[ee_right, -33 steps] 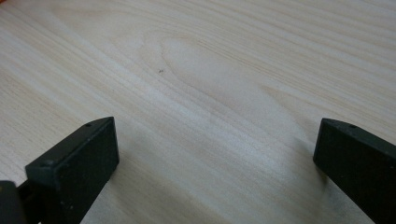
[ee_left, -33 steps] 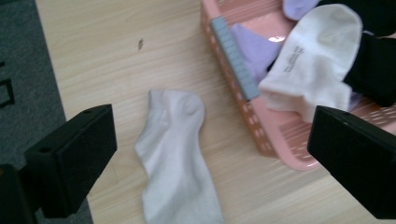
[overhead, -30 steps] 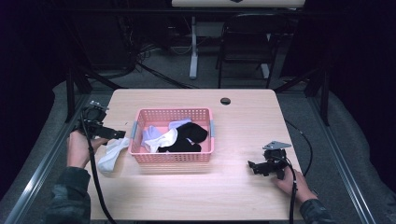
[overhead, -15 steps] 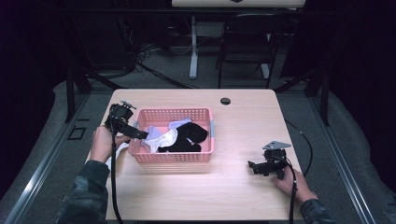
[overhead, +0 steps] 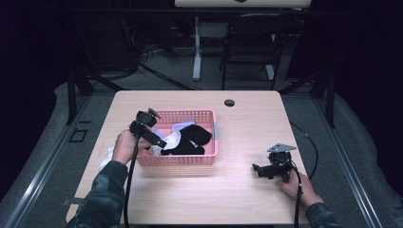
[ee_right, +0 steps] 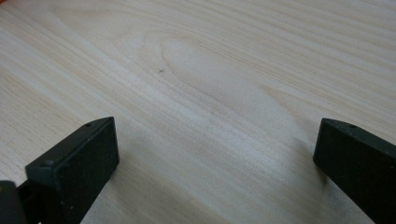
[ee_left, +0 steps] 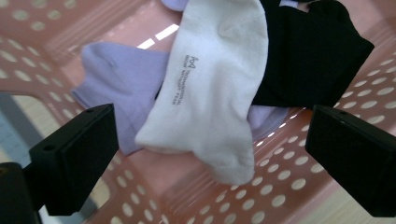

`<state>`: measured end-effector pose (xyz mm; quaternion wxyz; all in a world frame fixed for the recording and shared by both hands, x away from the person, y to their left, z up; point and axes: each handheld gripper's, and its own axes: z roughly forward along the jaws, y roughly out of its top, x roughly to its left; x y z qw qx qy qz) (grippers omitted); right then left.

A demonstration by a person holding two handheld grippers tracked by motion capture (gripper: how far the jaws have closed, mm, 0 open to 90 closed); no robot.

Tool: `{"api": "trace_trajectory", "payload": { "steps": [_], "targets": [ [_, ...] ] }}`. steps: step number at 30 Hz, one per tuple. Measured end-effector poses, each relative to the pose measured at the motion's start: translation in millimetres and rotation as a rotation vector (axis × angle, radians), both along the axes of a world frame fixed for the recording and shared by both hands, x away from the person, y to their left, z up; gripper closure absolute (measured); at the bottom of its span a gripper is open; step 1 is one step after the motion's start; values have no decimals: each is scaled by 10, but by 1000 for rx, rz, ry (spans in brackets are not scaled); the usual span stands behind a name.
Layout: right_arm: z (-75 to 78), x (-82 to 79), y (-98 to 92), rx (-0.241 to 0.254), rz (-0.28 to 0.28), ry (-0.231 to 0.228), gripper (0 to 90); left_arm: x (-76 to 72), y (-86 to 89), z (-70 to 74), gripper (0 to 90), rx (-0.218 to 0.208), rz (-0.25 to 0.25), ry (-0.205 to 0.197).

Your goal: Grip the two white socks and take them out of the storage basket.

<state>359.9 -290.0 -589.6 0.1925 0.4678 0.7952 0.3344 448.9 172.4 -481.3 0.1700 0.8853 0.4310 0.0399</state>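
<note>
We hold the left gripper [overhead: 151, 137] over the left end of the pink basket [overhead: 209, 157], its fingers [ee_left: 74, 154] spread wide and empty. The white sock [ee_left: 210, 88] lies straight ahead between them, on a lilac sock [ee_left: 123, 86] and beside a black one [ee_left: 308, 51], its long axis running away from us. The left gripper view shows printed lettering that the high view cannot resolve. The right gripper [overhead: 266, 169] rests well apart, fingers wide over bare tabletop [ee_right: 210, 84].
</note>
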Motion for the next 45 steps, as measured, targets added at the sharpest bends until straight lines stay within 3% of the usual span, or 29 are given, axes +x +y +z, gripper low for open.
{"api": "trace_trajectory", "payload": {
  "steps": [6, 7, 10, 11, 14, 15, 17, 20, 23, 26, 34, 37, 45],
  "targets": [
    [1, 0, 0, 0, 0, 1, 0, 46, -70, -85, 174, 13, 6, 36],
    [0, 0, 0, 0, 0, 0, 0, 66, -86, -127, 217, 17, -2, 63],
    [1, -1, -2, -1, 2, 2, 0, 81, -123, -193, 300, 29, 8, 96],
    [2, -1, -3, -3, 3, 3, 0, 87, -136, -212, 335, 37, -10, 104],
    [4, -3, -5, -8, 2, 4, 0, 79, -182, -240, 435, 59, -20, 101],
    [4, -3, -5, -8, 2, 4, 0, 78, -200, -257, 457, 94, -34, 87],
    [5, -3, -5, -8, 2, 5, 0, 74, -220, -305, 525, 126, -27, 92],
    [4, -4, -4, -8, 1, 5, 0, 86, -212, -353, 646, 121, -12, 106],
    [3, -3, -2, -4, 0, 3, 0, 94, -202, -343, 772, 116, -6, 89],
    [3, -3, -3, -5, 0, 3, 0, 73, -188, -287, 841, 109, -13, 57],
    [3, -3, -3, -5, 0, 3, 0, 0, -119, -98, 854, 76, -3, -31],
    [3, -4, -2, -4, 0, 3, 0, -30, -82, 43, 854, 54, 7, -89],
    [3, -3, -2, -4, 0, 3, 0, -68, -48, 270, 855, 30, 4, -150]
  ]
}}
